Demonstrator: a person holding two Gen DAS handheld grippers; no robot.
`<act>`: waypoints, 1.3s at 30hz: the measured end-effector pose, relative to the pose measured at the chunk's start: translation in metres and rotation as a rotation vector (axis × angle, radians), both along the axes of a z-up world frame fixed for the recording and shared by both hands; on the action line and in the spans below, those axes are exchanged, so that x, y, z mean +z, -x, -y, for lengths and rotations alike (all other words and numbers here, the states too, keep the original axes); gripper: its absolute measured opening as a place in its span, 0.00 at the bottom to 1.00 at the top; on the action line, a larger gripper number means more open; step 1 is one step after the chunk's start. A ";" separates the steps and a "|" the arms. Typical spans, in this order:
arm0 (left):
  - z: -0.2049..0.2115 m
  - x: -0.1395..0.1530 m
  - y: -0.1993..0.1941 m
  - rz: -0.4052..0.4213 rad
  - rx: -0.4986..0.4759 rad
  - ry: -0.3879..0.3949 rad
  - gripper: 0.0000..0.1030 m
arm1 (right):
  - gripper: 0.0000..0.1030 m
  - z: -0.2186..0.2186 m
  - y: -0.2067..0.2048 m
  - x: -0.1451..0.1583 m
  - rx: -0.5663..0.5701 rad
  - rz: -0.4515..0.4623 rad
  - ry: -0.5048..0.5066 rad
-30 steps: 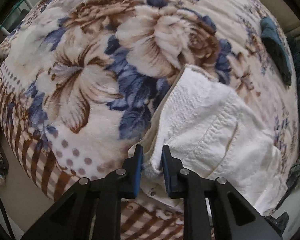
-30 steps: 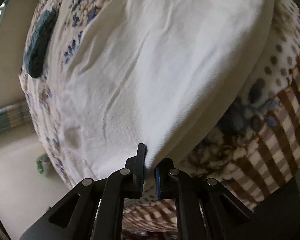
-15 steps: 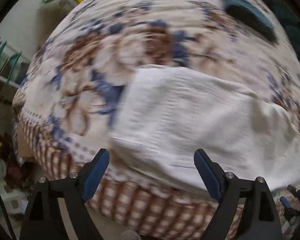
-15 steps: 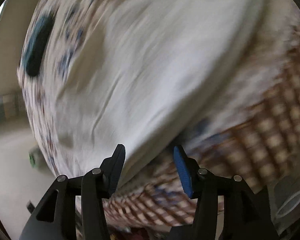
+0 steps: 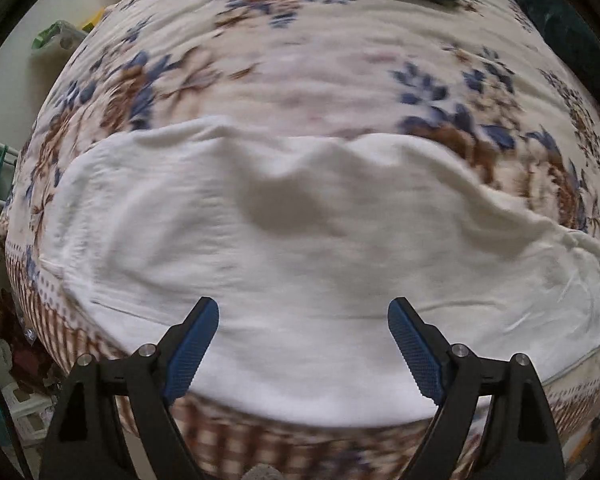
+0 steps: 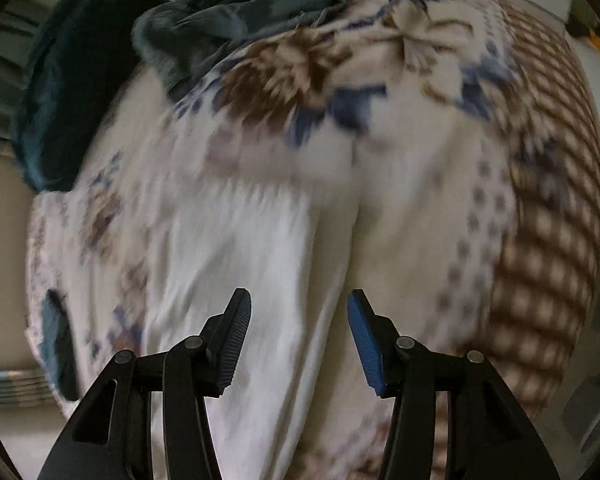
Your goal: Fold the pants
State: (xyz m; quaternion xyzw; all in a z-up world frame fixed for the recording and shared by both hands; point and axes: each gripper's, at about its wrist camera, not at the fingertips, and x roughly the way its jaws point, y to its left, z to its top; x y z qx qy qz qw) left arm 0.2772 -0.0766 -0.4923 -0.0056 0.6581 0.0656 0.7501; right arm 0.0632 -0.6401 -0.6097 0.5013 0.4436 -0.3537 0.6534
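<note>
While both of your tools hang above the bed with nothing between their pads, the white cotton pants [image 5: 300,248] lie flat as a long folded band across the fleece blanket with blue and brown flowers [image 5: 300,60], close to its brown checked border. Your left gripper [image 5: 303,344] has its blue-padded jaws spread wide and looks straight down on the middle of the band; no cloth is between them and they do not touch it. Your right gripper [image 6: 299,338] stands about half open, also empty, and it looks along the length of the white cloth [image 6: 260,280], which runs away from it toward a heap of dark teal and grey clothes [image 6: 204,36] at the far end of the bed.

I judge that the pants lie like this because one fold is already laid, and the open jaws are there because the cloth is let go. The far edge of the band is wavy and a soft hollow sits in the middle, so the layers are perhaps not lying even. For the next fold you will probably need one end of the band, pinched through all the layers. Both pictures are blurred, so I cannot tell seams or a waistband
</note>
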 end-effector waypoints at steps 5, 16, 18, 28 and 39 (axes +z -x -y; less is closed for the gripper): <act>0.053 -0.011 -0.008 -0.009 -0.067 -0.026 0.84 | 0.11 0.034 -0.027 -0.033 0.048 -0.024 -0.027; 0.086 -0.009 -0.014 -0.010 -0.149 -0.074 0.84 | 0.09 0.034 -0.003 -0.007 0.098 -0.045 0.045; 0.084 -0.011 -0.012 -0.020 -0.149 -0.067 0.84 | 0.09 0.035 -0.003 -0.016 0.099 -0.071 0.023; 0.063 -0.048 0.032 -0.121 -0.217 -0.076 0.84 | 0.20 -0.038 -0.003 -0.027 0.298 -0.055 -0.195; 0.024 -0.034 0.050 -0.145 -0.150 0.049 0.84 | 0.27 -0.148 -0.023 -0.046 0.511 -0.239 -0.340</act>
